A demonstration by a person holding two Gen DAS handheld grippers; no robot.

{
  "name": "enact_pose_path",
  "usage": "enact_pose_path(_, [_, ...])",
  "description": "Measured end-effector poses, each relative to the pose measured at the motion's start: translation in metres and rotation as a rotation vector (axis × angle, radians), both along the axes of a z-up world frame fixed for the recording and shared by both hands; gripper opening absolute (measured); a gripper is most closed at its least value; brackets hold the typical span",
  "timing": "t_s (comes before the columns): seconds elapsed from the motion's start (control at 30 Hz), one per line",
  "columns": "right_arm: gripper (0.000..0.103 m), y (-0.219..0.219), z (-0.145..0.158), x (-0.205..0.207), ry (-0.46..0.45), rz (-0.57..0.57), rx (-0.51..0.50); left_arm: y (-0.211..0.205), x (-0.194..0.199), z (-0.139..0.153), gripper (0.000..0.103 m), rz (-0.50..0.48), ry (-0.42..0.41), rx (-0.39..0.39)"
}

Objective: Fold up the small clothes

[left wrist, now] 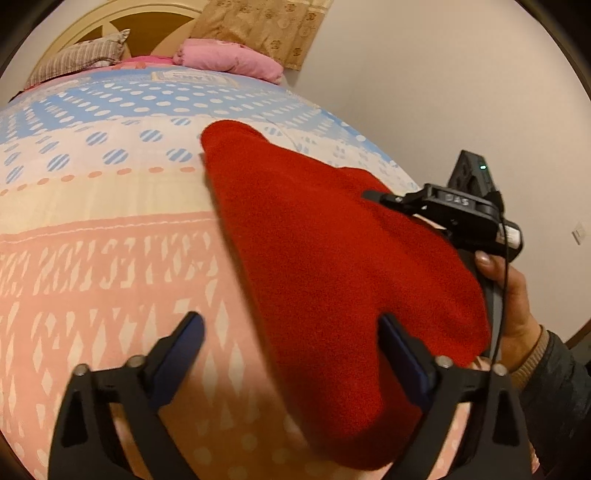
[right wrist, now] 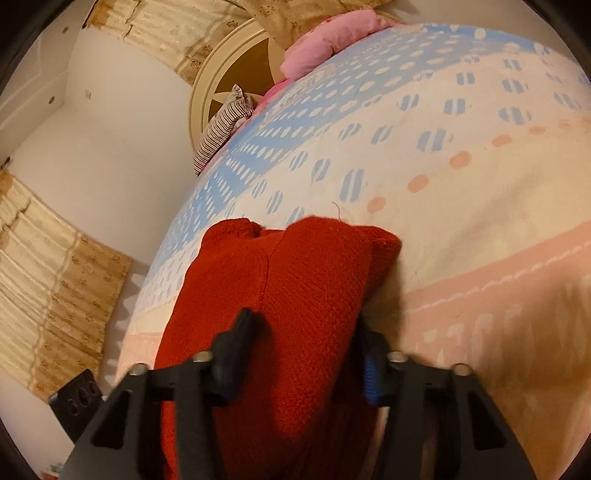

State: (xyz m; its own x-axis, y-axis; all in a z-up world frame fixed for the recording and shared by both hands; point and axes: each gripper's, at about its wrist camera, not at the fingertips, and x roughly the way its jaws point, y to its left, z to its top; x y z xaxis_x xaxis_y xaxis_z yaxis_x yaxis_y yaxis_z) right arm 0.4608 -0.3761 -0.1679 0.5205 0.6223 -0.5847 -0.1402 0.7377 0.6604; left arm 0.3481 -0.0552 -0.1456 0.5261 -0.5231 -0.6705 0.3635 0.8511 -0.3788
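A small red knitted garment point(left wrist: 325, 258) lies on the patterned bedspread point(left wrist: 110, 258), running from the middle of the bed toward me. In the left wrist view my left gripper point(left wrist: 290, 325) stands open and wide. Its left finger is over bare bedspread and its right finger over the garment's near part. In the right wrist view my right gripper point(right wrist: 303, 325) is shut on a raised fold of the red garment point(right wrist: 310, 280), which fills the gap between the pads. A hand point(left wrist: 513, 291) holds the right gripper's black housing point(left wrist: 461, 214) at the garment's right edge.
At the head of the bed are a striped pillow point(left wrist: 81, 55), a folded pink blanket point(left wrist: 229, 61) and a round-topped headboard point(left wrist: 147, 22). A white wall point(left wrist: 443, 92) runs along the bed's right side. Beige curtains point(right wrist: 55, 295) hang beyond the far edge.
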Motion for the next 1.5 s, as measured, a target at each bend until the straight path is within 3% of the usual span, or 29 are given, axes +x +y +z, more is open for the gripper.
enact_pose_path(0.1, [0.036,-0.001,-0.001,-0.004,-0.011,-0.004,0.013,-0.004,-0.002,0.001,0.074,-0.038,0.001,-0.008])
enact_pose_path(0.17, [0.033,0.001,0.002,-0.007,-0.032,-0.004,-0.002,-0.008,-0.004,0.001,0.055,-0.073,0.012,-0.031])
enact_pose_path(0.37, [0.029,0.002,0.018,-0.027,-0.093,-0.033,-0.004,-0.014,-0.016,0.012,0.042,-0.058,-0.029,0.013])
enact_pose_path(0.63, [0.028,-0.002,0.043,-0.065,-0.135,-0.047,0.007,-0.021,-0.041,0.031,0.037,-0.071,-0.064,0.008])
enact_pose_path(1.5, [0.027,-0.079,0.098,-0.205,-0.203,-0.161,-0.012,-0.084,-0.107,0.077,0.036,-0.269,-0.169,-0.050])
